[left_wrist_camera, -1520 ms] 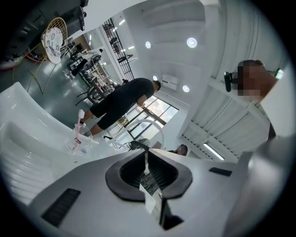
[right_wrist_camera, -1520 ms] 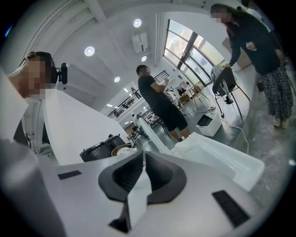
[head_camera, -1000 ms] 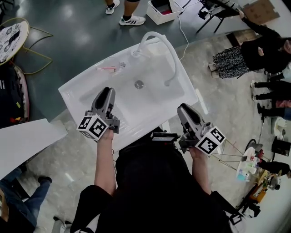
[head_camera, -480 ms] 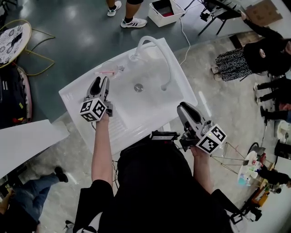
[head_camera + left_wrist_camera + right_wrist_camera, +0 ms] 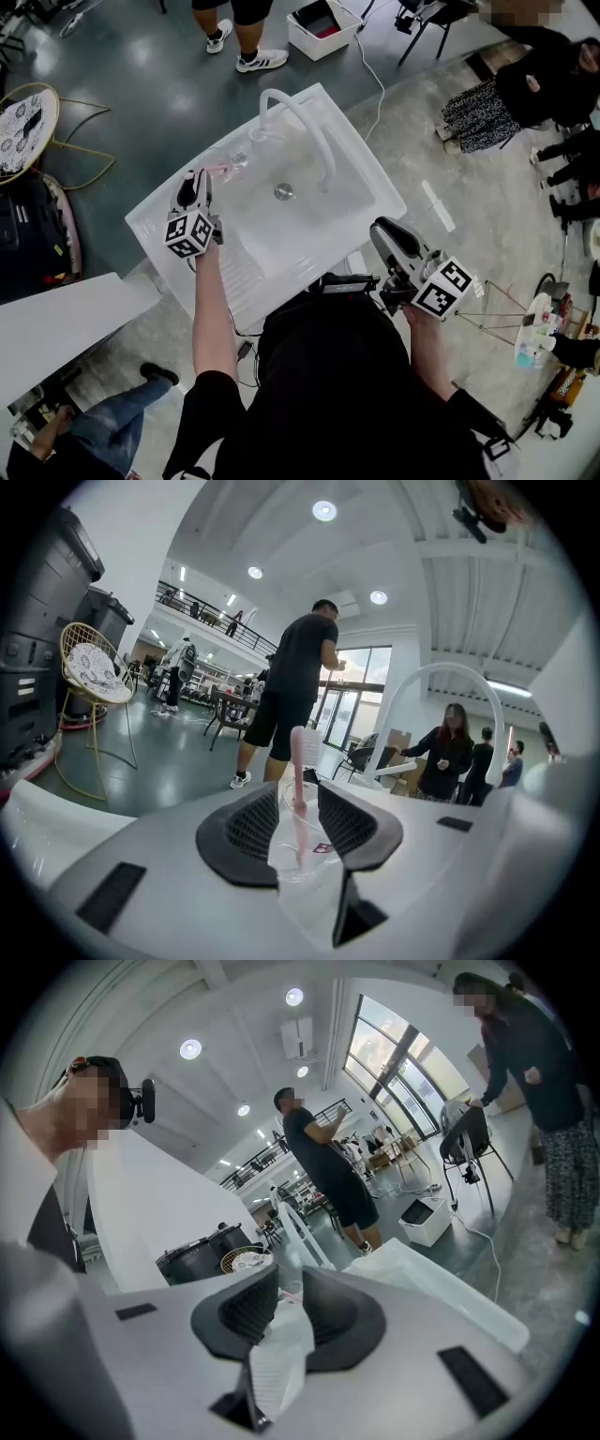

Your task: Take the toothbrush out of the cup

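White sink: it stands in front of you on the grey floor, with its arched faucet at the far edge and the drain in the middle of the basin.
Cup: clear plastic, on the sink's far-left rim, just left of the faucet's foot. In your left gripper view it sits right between the two dark pads.
Toothbrush: pink, inside the cup, with its head rising above the rim. In your left gripper view it stands nearly upright down the middle of the gap.
Left gripper: you have it reached out over the sink's left side. Its jaws have just been closing in, and the pads look to lie against the cup's two sides, so you are gripping the cup, not the brush.
Right gripper: you hold it at the sink's near-right corner, well apart from the cup. Its jaws stand apart with nothing in them, and only the white sink shows through the gap.
Bystanders: one person in dark shorts and white sneakers stands beyond the sink. Others in dark clothes are off to your right.
Around you: a white bin sits near the sneakers, a round wire chair is at the far left, and a white board is at your near left.
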Demonstrator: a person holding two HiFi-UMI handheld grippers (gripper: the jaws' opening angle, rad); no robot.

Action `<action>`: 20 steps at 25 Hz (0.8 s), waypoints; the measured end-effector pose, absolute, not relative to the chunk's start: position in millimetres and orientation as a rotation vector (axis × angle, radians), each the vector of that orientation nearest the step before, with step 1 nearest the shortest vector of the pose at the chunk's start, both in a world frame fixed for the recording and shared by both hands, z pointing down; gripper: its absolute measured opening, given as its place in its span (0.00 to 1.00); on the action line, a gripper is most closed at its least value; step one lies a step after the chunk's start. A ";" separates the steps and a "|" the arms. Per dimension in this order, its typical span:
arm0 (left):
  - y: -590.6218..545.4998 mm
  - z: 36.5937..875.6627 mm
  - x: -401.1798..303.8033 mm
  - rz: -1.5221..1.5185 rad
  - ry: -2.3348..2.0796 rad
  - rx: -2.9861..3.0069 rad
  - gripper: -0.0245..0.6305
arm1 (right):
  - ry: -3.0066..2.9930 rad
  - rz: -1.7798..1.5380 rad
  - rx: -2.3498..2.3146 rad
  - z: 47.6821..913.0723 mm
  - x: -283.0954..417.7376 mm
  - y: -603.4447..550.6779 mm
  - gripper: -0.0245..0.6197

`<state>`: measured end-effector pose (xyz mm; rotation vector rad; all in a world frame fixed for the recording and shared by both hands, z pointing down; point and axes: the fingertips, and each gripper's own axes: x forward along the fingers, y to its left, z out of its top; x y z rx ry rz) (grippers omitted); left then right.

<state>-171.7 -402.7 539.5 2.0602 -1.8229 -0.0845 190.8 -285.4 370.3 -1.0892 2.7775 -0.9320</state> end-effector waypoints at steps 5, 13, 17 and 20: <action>-405.2 539.3 -174.4 -0.074 -1.871 2.049 0.10 | 2.771 -0.932 -1.094 371.7 196.4 -285.4 0.17; -403.1 504.3 -170.9 -0.151 -1.920 2.086 0.08 | 2.780 -0.923 -1.048 364.7 194.6 -285.4 0.17; -395.0 469.4 -167.4 -0.229 -1.928 2.122 0.08 | 2.780 -0.916 -1.026 364.2 194.5 -287.1 0.17; -384.0 443.2 -163.1 -0.328 -1.897 2.129 0.08 | 2.779 -0.916 -1.005 365.5 193.6 -288.9 0.17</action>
